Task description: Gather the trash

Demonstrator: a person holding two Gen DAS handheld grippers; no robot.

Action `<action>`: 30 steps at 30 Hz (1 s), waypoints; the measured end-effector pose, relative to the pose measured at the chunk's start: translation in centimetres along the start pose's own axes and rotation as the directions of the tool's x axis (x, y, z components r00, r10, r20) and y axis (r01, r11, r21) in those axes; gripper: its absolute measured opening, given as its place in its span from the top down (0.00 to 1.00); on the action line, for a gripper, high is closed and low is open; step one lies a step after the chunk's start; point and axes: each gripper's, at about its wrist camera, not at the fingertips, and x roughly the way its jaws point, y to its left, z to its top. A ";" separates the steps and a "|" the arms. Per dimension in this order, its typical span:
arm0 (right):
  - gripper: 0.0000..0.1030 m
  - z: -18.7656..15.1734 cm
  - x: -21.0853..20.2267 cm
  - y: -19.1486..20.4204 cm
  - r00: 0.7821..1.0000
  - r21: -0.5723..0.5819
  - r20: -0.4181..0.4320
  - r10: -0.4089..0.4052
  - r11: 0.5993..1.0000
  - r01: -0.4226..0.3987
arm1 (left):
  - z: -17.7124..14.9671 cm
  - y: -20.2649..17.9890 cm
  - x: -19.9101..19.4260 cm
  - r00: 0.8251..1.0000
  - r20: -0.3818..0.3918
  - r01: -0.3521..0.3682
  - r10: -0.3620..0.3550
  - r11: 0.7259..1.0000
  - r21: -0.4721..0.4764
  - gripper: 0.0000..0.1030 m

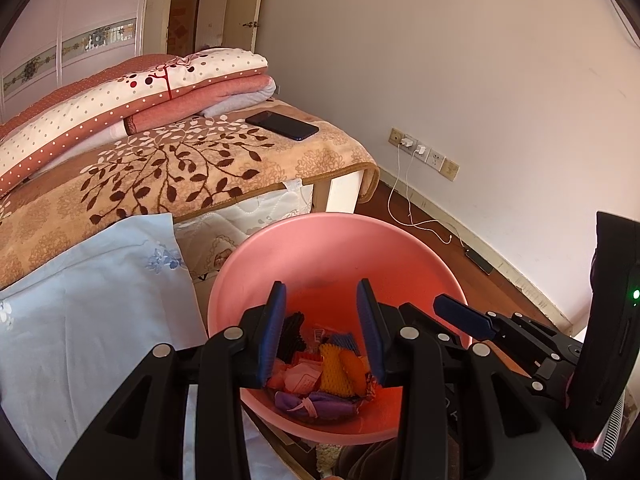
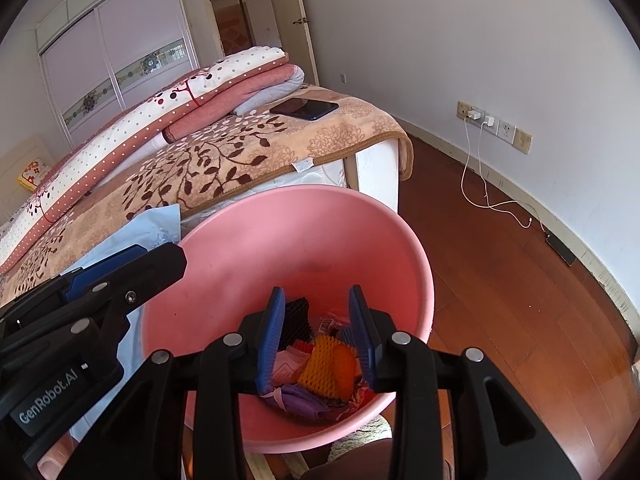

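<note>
Both grippers hang over the mouth of the round pink plastic basin (image 2: 320, 216), which sits low beside the bed with the brown leaf-patterned blanket (image 2: 248, 148). Right gripper (image 2: 317, 300) has its blue pads parted a moderate way with nothing between them; left gripper (image 1: 321, 292) stands wider, also empty. Neither touches the basin.

Collected trash lies heaped at the basin's bottom: an orange foam net sleeve (image 2: 320, 364), a black ridged foam piece (image 2: 296, 320), a purple crumpled wrapper (image 2: 300, 396) and pale printed paper scraps (image 2: 286, 368). By the look of it this is the dropping-in step, with the piece already fallen free.

To finish it well, I would keep the pads spread until the gripper is lifted straight up clear of the rim, so nothing snags and gets dragged out.

Seen from the right wrist, the orange net sleeve lies with its long axis running from the lower left up to the upper right, roughly flat on the heap. Basin opening faces up, tilted slightly toward the cameras.
</note>
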 end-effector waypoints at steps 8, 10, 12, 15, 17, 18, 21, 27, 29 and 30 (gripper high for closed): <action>0.60 -0.2 -1.5 0.5 0.999 -0.018 0.046 0.005 1.000 -0.004 | 0.0 -0.4 -0.9 1.000 0.026 -0.013 0.013 1.000 0.008 0.64; 0.58 -0.3 -2.0 0.7 0.998 -0.025 0.062 0.003 1.000 -0.002 | 0.0 -0.5 -1.2 0.999 0.034 -0.014 0.014 1.000 0.005 0.64; 0.54 -0.3 -2.5 0.9 0.997 -0.032 0.078 0.000 0.999 0.002 | 0.0 -0.5 -1.4 0.999 0.041 -0.016 0.016 1.000 0.005 0.64; 0.47 -0.5 -3.1 1.2 0.995 -0.042 0.097 -0.007 0.999 0.011 | 0.0 -0.6 -1.8 0.999 0.049 -0.017 0.016 1.000 0.004 0.64; 0.44 -0.6 -3.4 1.3 0.994 -0.046 0.107 -0.013 0.999 0.018 | 0.1 -0.7 -1.9 0.999 0.050 -0.014 0.014 1.000 0.003 0.64; 0.42 -0.6 -3.6 1.4 0.994 -0.046 0.112 -0.013 0.999 0.019 | 0.1 -0.7 -1.9 0.999 0.051 -0.012 0.012 1.000 0.002 0.64; 0.37 -0.8 -4.1 1.4 0.992 -0.043 0.128 -0.019 0.999 0.025 | 0.1 -0.7 -2.2 0.998 0.054 -0.009 0.009 1.000 -0.001 0.64; 0.34 -1.2 -5.0 1.7 0.989 -0.042 0.145 -0.024 0.999 0.030 | 0.0 -0.4 -2.8 0.998 0.064 -0.011 0.011 1.000 -0.014 0.64; 0.33 -1.3 -5.3 1.9 0.988 -0.044 0.152 -0.026 0.998 0.033 | -0.1 -0.2 -3.2 0.997 0.071 -0.013 0.014 1.000 -0.019 0.64; 0.33 -1.3 -5.5 2.0 0.987 -0.045 0.157 -0.027 0.998 0.035 | -0.1 -0.1 -3.4 0.997 0.074 -0.015 0.017 1.000 -0.021 0.64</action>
